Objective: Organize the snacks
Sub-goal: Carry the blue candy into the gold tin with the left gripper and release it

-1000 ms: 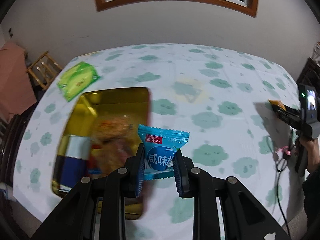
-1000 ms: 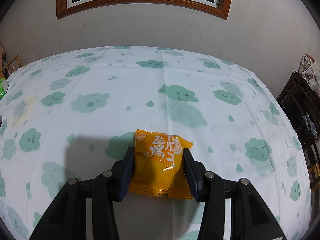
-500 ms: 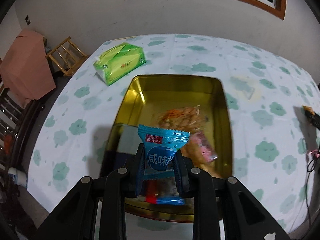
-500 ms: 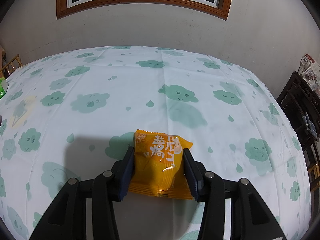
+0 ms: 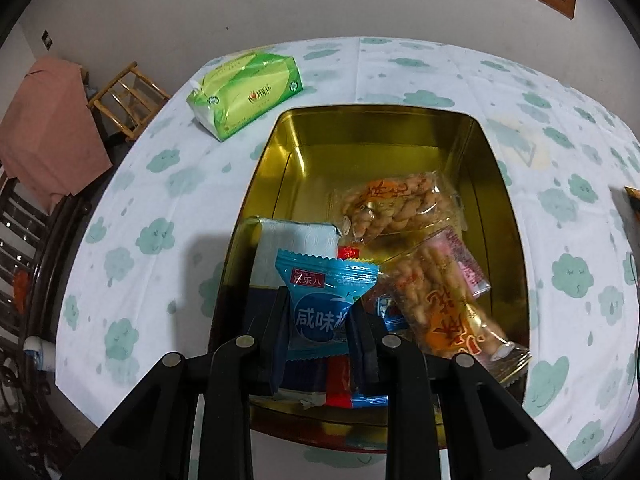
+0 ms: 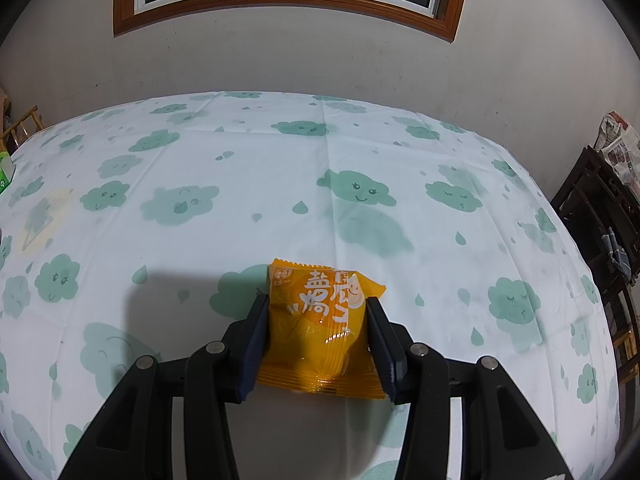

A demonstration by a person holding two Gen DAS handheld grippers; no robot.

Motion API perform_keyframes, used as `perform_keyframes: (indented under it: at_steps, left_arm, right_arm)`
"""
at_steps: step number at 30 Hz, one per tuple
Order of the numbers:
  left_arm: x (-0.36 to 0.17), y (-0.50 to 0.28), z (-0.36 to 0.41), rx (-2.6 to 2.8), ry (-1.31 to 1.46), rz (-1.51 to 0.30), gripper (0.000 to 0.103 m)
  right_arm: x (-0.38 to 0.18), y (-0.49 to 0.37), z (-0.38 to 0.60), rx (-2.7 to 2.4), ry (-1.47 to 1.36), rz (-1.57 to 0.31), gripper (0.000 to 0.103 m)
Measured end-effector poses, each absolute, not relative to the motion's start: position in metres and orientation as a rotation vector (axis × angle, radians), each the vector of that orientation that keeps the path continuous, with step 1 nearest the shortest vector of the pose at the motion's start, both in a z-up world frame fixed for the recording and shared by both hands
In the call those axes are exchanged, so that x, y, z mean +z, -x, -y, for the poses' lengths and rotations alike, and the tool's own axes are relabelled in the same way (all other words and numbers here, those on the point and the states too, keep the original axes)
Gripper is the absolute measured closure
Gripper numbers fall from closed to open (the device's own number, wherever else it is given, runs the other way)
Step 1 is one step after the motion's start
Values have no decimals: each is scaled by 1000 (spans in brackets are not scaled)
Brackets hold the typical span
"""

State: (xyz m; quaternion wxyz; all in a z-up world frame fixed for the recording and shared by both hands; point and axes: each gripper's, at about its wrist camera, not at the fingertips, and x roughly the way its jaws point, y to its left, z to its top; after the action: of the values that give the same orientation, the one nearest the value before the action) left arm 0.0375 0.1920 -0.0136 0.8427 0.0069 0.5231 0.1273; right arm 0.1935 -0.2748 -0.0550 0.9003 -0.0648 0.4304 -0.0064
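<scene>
**Two snack packs held, one over the gold tin**

The left hand-held gripper hides the bottom of the blue snack pack it squeezes. Its jaws sit close together on the crinkly wrapper. The pack hangs over the near end of the shiny gold tin, which stands on the desk. The gripper tips steeply down.

Inside the tin, two clear bags of twisted fried dough lie at 1 and 3 o'clock from the blue pack. A white pack peeks out behind it. Small red and blue packs underneath are hard to make out.

A green tissue pack lies at 11 o'clock.

The right hand-held gripper holds a puffy orange snack pack above the cloud-print cloth.
</scene>
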Motion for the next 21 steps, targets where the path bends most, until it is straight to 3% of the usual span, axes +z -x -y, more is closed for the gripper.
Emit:
perform_keyframes:
  at_steps: [21]
  left_arm:
    - [-24,-42,-193,285,-22,-1135,75]
  right_arm:
    - [-55,-194,275,-15,138,-890,54]
